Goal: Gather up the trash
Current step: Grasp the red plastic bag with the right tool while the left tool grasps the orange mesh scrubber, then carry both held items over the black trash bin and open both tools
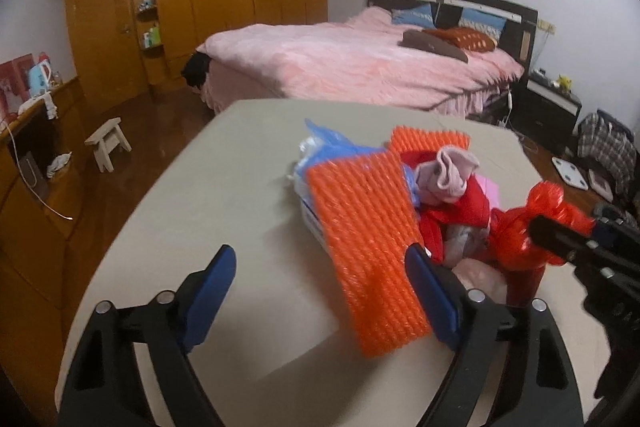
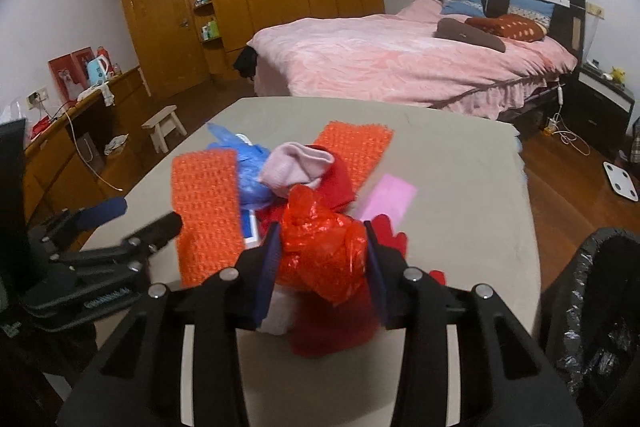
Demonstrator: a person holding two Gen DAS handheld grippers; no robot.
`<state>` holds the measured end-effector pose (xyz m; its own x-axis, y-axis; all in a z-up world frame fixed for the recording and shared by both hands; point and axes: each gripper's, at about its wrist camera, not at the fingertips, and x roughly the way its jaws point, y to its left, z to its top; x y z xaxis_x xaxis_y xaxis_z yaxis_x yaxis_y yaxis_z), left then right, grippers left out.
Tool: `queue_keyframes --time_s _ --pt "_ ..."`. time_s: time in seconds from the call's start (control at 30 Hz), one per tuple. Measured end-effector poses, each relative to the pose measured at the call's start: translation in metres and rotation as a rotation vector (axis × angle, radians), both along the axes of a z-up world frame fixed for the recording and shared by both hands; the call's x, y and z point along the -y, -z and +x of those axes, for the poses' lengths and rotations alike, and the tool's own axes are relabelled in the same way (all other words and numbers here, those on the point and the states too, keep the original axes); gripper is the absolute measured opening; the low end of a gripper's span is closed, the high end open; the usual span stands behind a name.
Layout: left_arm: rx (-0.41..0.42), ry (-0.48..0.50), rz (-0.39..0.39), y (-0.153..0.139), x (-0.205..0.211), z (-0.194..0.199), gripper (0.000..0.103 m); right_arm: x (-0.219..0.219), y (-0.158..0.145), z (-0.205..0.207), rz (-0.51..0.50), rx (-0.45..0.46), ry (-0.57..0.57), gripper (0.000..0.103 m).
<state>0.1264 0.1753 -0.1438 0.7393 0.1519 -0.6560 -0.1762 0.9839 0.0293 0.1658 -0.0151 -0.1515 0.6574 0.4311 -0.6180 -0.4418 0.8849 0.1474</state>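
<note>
A heap of trash lies on the beige table (image 1: 192,195). It holds an orange foam sheet (image 1: 364,243), a second orange sheet (image 2: 352,151), a blue plastic bag (image 2: 248,167), a pale pink cloth (image 2: 296,163), red fabric and a pink paper (image 2: 388,199). My right gripper (image 2: 322,231) is shut on a knotted red plastic bag (image 2: 320,255) at the near side of the heap; it also shows in the left wrist view as the right gripper (image 1: 560,239). My left gripper (image 1: 320,259) is open, its right finger against the near orange sheet's edge, nothing gripped; from the right wrist it appears as the left gripper (image 2: 136,217).
A bin with a black liner (image 2: 592,307) stands on the floor by the table's right edge. Beyond the table is a bed with a pink cover (image 1: 360,67). A small wooden stool (image 1: 108,143) and a low sideboard (image 1: 32,187) are to the left, a white scale (image 2: 622,181) on the floor at right.
</note>
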Motion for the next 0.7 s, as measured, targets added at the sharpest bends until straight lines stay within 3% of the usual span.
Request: queue_keyframes --time_s 0.1,0.17,0.23,0.3,0.4,0.7 --pt "-0.023 0.021 -0.012 0.01 0.005 0.01 0.085 0.005 0.001 0.003 -0.003 -0.003 0.009 0.038" --pt "-0.036 0.038 -0.025 0.017 0.009 0.015 0.077 0.008 0.002 0.003 -0.004 -0.007 0.014 0.039" --pt "-0.052 0.058 -0.047 0.022 0.012 0.018 0.054 0.01 0.004 0.003 -0.005 -0.011 0.016 0.039" --pt "-0.051 0.078 -0.071 0.024 0.013 0.016 0.039 0.011 0.005 0.003 -0.007 -0.018 0.017 0.039" --pt "-0.034 0.078 -0.038 0.021 0.017 0.011 0.021 0.014 0.006 0.003 -0.003 -0.024 0.019 0.039" --pt "0.044 0.078 -0.01 -0.014 0.023 -0.008 0.013 0.023 -0.007 -0.006 0.012 -0.009 0.031 0.039"
